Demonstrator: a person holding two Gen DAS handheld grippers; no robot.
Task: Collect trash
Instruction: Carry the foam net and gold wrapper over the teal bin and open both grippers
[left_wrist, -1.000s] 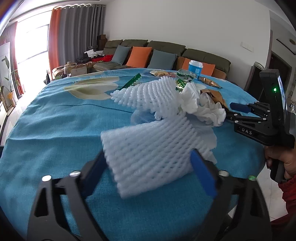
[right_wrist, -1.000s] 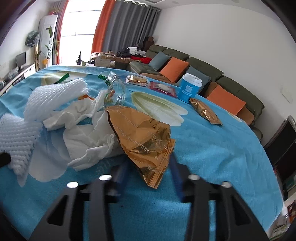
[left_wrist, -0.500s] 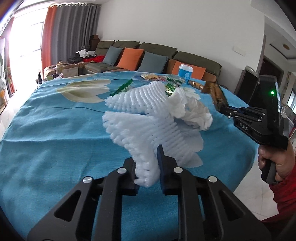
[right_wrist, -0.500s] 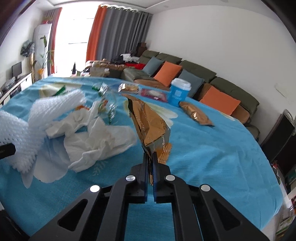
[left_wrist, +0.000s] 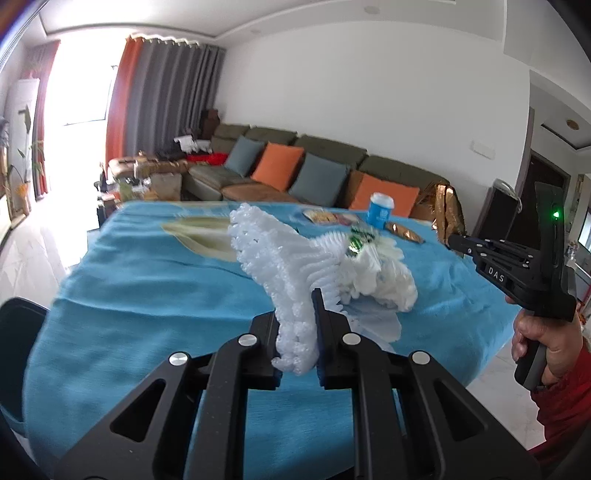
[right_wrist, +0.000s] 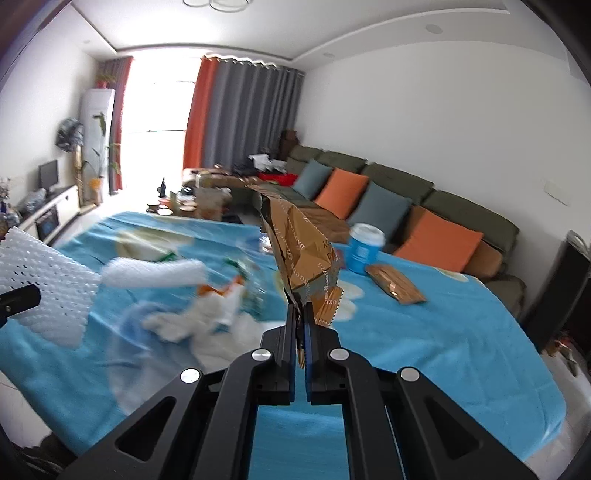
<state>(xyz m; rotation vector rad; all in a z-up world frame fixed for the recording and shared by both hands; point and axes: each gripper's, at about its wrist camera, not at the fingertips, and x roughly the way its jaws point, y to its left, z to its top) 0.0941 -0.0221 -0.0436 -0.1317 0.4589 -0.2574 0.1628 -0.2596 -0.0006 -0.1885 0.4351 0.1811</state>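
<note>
**A:** Status, left to right?

**B:** Left claw (left_wrist: 297, 332) clamped on the white foam net (left_wrist: 280, 258) — pads squeeze its lower end, the rest fans up and away above the surface (left_wrist: 140, 295). It looks clear of the cloth, though I can't be sure at the far end.

**A:** Middle?

**B:** Pile not yet picked up: second foam net (right_wrist: 151, 273) lying flat, crumpled white tissue (left_wrist: 384, 280) touching it, green-and-clear wrapper (left_wrist: 358, 242) on top of that heap.

**A:** Right side?

**B:** Right claw (right_wrist: 301, 332) closed tight on the gold snack bag (right_wrist: 303, 254), gripping its bottom edge; bag stands up off the surface. Beyond it — blue cup (right_wrist: 364, 249) upright, another gold bag (right_wrist: 395, 290) flat just beside the cup, two small snack packets (left_wrist: 325, 218) near the far edge.

**A:** Progress?

**B:** Early, I'd judge. Two pieces in hand, none binned; no bin in either view. Left: foam net, tissue, wrapper, cup, gold bag, packets.

**A:** Risk?

**B:** Foam is springy — may slip from the grip.
</note>
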